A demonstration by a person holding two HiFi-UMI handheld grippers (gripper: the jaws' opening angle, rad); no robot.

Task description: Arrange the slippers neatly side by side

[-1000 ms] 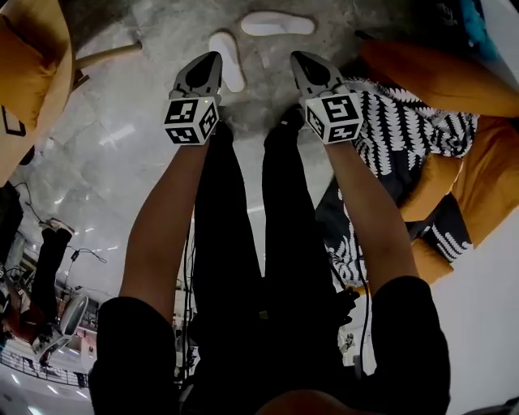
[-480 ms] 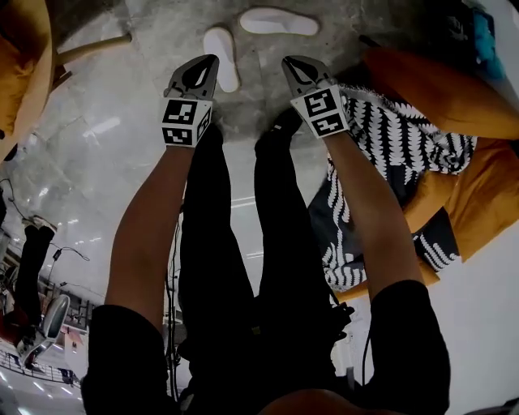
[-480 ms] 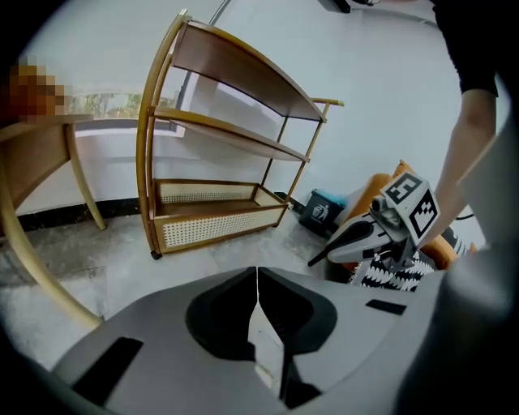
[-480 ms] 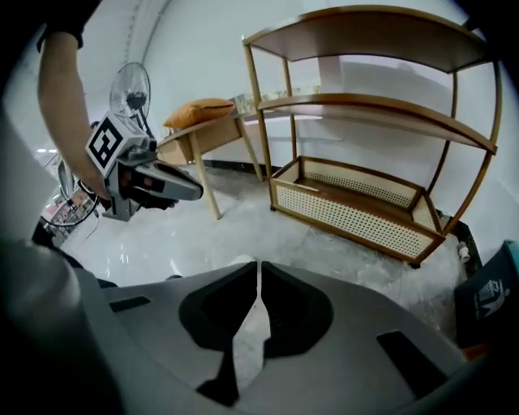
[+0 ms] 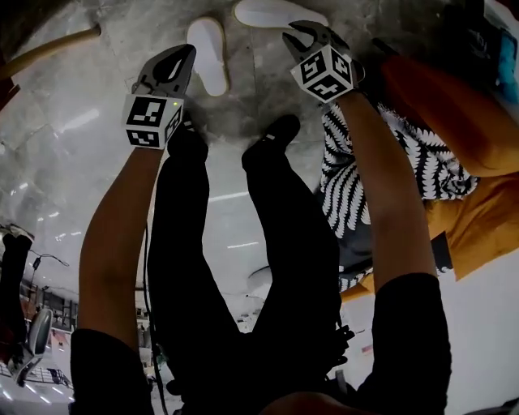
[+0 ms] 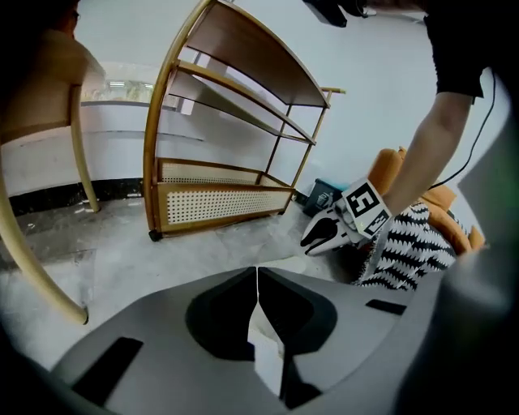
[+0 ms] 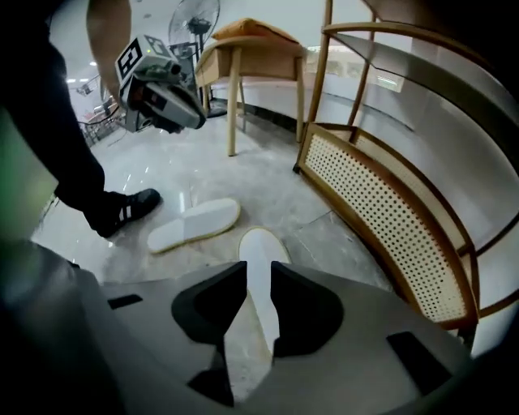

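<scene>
Two white slippers lie on the grey stone floor at an angle to each other. One slipper (image 5: 207, 53) (image 7: 193, 225) lies just right of my left gripper (image 5: 186, 53) (image 6: 257, 271), whose jaws are shut with nothing gripped. A strip of white shows below its jaws. The other slipper (image 5: 280, 12) (image 7: 261, 243) lies straight under my right gripper (image 5: 296, 34) (image 7: 259, 271). Its jaws stand a little open above that slipper, with the sole showing through the gap. Each gripper view shows the other gripper: the right one (image 6: 324, 235) and the left one (image 7: 162, 93).
A rattan and wood shelf (image 7: 389, 203) (image 6: 219, 198) stands close beyond the slippers. A wooden stool (image 7: 251, 49) is behind them. The person's black shoes (image 5: 276, 134) (image 7: 122, 209) stand just short of the slippers. An orange seat with a black-and-white patterned cloth (image 5: 381, 162) is at the right.
Both grippers have come down toward the slippers and spread apart. The right gripper has rolled, and its marker cube shows a different face.
</scene>
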